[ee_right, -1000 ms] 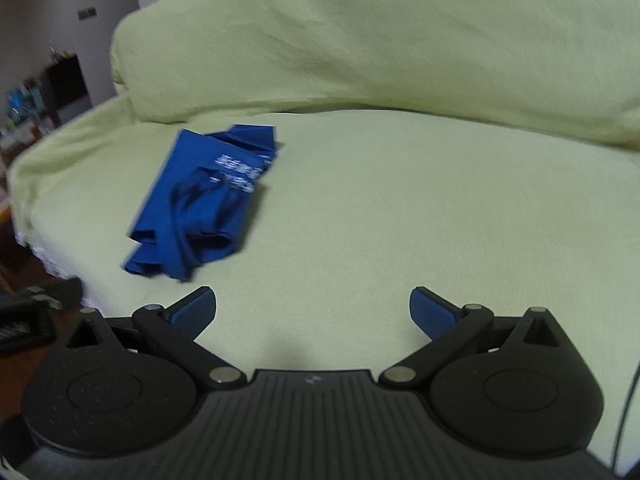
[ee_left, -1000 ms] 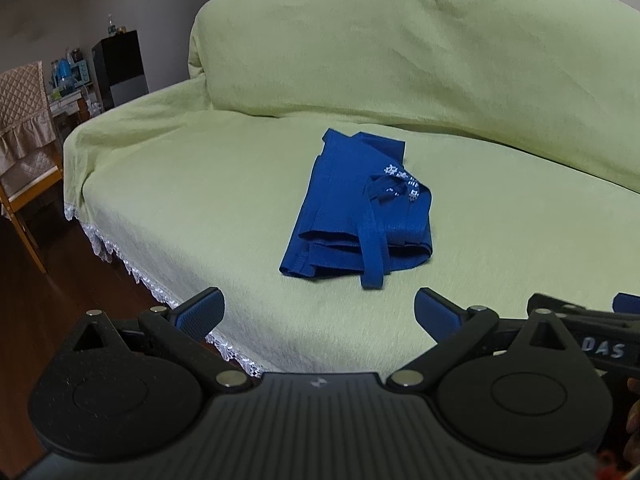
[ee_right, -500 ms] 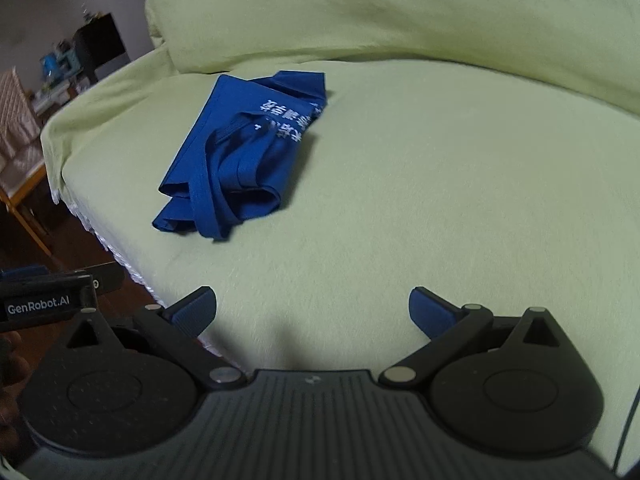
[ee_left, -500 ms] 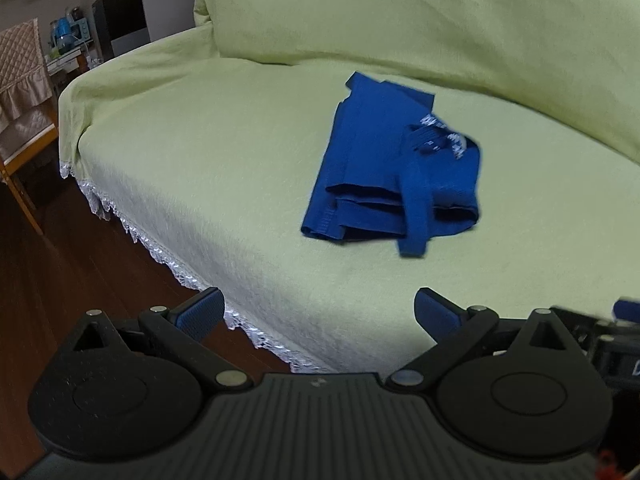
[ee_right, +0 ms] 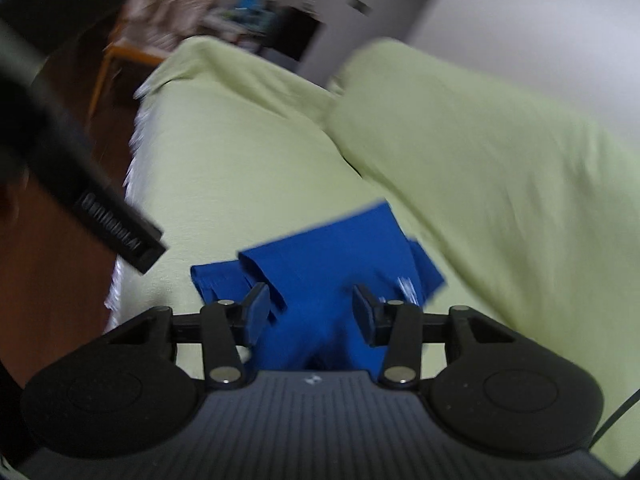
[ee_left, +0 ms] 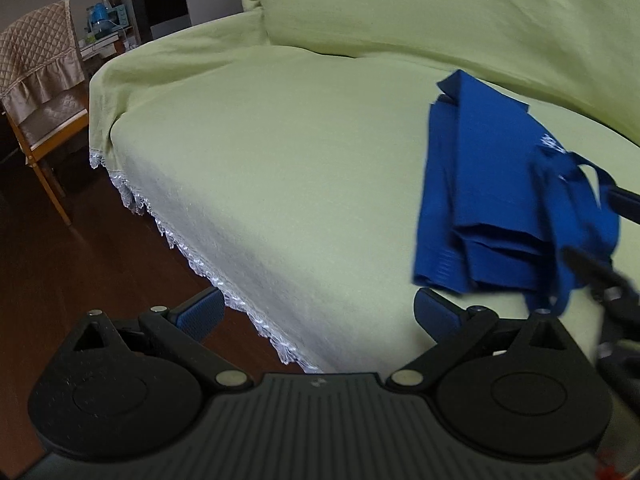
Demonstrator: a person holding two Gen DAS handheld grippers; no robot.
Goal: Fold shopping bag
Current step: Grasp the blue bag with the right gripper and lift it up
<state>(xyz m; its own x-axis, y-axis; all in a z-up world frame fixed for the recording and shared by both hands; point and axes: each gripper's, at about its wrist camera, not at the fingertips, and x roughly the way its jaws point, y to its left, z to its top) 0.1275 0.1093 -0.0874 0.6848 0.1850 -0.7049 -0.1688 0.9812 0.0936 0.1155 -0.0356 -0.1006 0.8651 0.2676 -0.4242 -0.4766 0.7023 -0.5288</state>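
My right gripper (ee_right: 306,312), half-spread and empty, has the crumpled blue shopping bag (ee_right: 332,276) at twelve o'clock between its fingers (nearer than my wide-open left gripper (ee_left: 316,312), bag at two o'clock), lying on the green-covered sofa (ee_left: 280,160).

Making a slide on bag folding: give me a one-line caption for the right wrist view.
Right hand-held gripper, jaws partly open, straddles the blue shopping bag on a green-covered sofa.
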